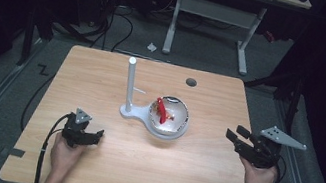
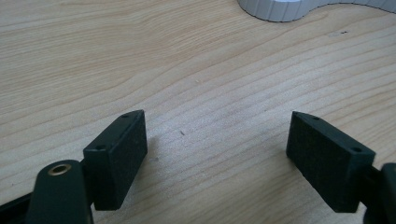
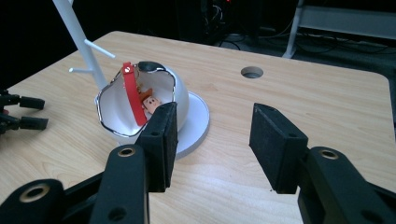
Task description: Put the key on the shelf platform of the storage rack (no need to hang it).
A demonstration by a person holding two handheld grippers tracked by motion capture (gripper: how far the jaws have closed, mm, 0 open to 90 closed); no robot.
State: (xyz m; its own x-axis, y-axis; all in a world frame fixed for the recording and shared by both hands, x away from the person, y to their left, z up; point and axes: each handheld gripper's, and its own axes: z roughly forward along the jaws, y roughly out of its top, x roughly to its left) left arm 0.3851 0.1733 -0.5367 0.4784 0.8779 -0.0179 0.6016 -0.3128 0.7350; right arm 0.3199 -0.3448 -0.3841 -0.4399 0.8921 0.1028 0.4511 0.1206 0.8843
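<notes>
A white stand (image 1: 129,85) with an upright post and short side pegs sits mid-table. Beside its base rests a white bowl-like shell (image 1: 176,124) with a chrome rim; a red strap (image 1: 162,109) and a small orange figure (image 3: 150,101) lie inside. In the right gripper view the shell (image 3: 182,95) and strap (image 3: 133,93) lie ahead and left of my right gripper (image 3: 212,126), which is open and empty. That gripper (image 1: 237,133) hovers at the table's right edge. My left gripper (image 1: 98,136) rests low near the front left, open (image 2: 217,140) over bare wood, with the stand's base (image 2: 280,9) ahead.
The wooden table (image 1: 162,172) has a round cable hole (image 1: 191,82) at its back right. A white-legged desk (image 1: 216,9) and cables stand on the floor beyond. My left gripper (image 3: 23,112) shows at the left of the right gripper view.
</notes>
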